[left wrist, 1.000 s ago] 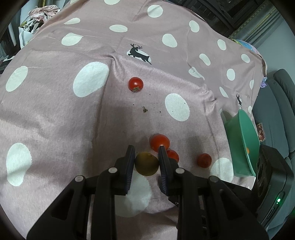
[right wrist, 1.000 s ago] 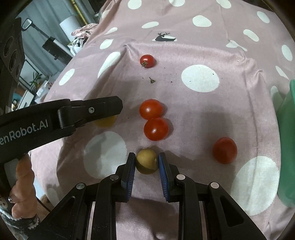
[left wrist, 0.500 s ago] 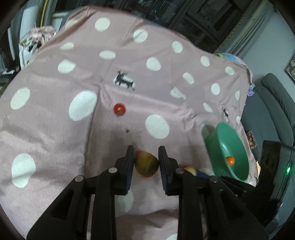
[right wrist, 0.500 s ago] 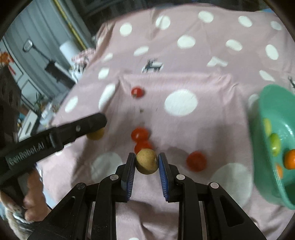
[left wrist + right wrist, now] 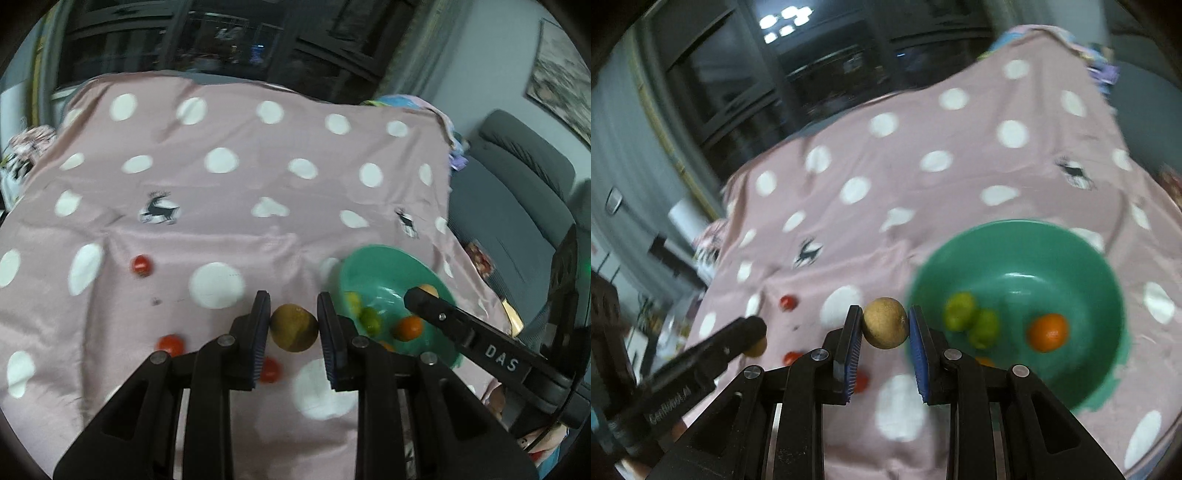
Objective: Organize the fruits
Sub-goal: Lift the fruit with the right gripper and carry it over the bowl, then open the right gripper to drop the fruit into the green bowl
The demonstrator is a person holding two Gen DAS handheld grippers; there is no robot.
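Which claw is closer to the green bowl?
The right claw. In the left wrist view its tip reaches over the bowl, holding a tan fruit. The left claw, holding a yellow fruit, is beside the bowl, not over it.

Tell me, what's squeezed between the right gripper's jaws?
A round tan fruit, clamped in the right gripper beside the green bowl, in the right wrist view.
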